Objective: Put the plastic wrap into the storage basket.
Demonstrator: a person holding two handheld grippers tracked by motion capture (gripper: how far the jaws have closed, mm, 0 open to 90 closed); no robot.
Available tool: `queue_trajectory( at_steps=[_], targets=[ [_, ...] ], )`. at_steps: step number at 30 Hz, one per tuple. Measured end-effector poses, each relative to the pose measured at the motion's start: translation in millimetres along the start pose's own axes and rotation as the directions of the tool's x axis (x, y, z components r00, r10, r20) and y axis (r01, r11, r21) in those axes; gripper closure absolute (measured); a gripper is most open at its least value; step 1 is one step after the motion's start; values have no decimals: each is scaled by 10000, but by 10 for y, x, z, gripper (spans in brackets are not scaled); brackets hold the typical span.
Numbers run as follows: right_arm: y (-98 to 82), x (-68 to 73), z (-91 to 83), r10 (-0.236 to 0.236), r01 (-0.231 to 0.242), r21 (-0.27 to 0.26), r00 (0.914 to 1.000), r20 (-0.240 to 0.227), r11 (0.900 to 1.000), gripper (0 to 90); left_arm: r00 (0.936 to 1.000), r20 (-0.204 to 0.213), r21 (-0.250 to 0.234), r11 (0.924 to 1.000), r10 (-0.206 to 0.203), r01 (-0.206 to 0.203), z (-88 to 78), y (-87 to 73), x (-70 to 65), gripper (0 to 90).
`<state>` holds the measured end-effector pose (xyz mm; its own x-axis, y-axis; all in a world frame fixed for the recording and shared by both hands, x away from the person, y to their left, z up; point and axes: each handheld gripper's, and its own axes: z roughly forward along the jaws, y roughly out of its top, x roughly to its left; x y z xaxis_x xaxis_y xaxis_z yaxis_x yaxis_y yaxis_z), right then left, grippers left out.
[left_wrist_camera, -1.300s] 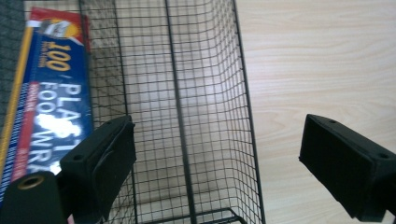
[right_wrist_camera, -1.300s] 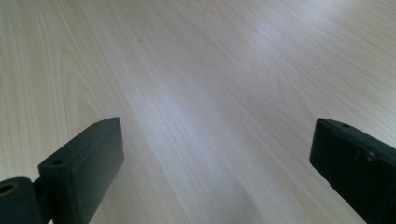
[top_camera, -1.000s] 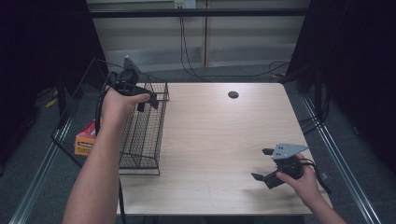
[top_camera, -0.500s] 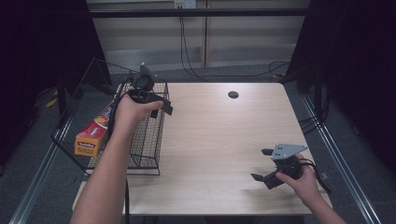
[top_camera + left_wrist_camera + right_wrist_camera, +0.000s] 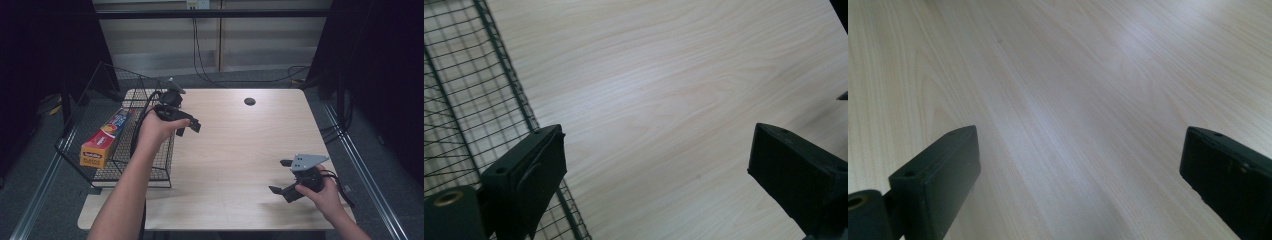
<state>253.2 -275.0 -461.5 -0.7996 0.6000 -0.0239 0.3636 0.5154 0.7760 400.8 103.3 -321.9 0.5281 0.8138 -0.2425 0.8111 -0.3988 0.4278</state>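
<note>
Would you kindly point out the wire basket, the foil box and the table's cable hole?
wire basket [image 5: 159, 165], high view, right wall mesh.
foil box [image 5: 104, 139], high view, top face.
cable hole [image 5: 249, 101], high view, its centre.

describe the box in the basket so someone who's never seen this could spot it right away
Start at the light wooden table and look to its left edge, where a black wire basket sits. Inside it lies a long, narrow cardboard box, orange at the near end and blue at the far end. It is the one brightly coloured thing among black wire and pale wood.
</note>
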Motion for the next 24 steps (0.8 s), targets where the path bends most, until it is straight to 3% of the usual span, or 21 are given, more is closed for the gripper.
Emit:
queue_trajectory(
  at_steps=[8,15,24],
  targets=[
    [-2,0,2,-22,22,31,10000,-18,10000,27,9989,278,55,9993,367,-368,133,-57,-99,83],
    [-6,-1,7,-12,12,52,10000,33,10000,27,9981,449,103,9990,428,-433,260,-139,-110,84],
    [-12,0,23,-33,33,105,10000,-24,9999,27,9937,563,-19,9952,973,-974,397,-246,-210,84]
  ],
)
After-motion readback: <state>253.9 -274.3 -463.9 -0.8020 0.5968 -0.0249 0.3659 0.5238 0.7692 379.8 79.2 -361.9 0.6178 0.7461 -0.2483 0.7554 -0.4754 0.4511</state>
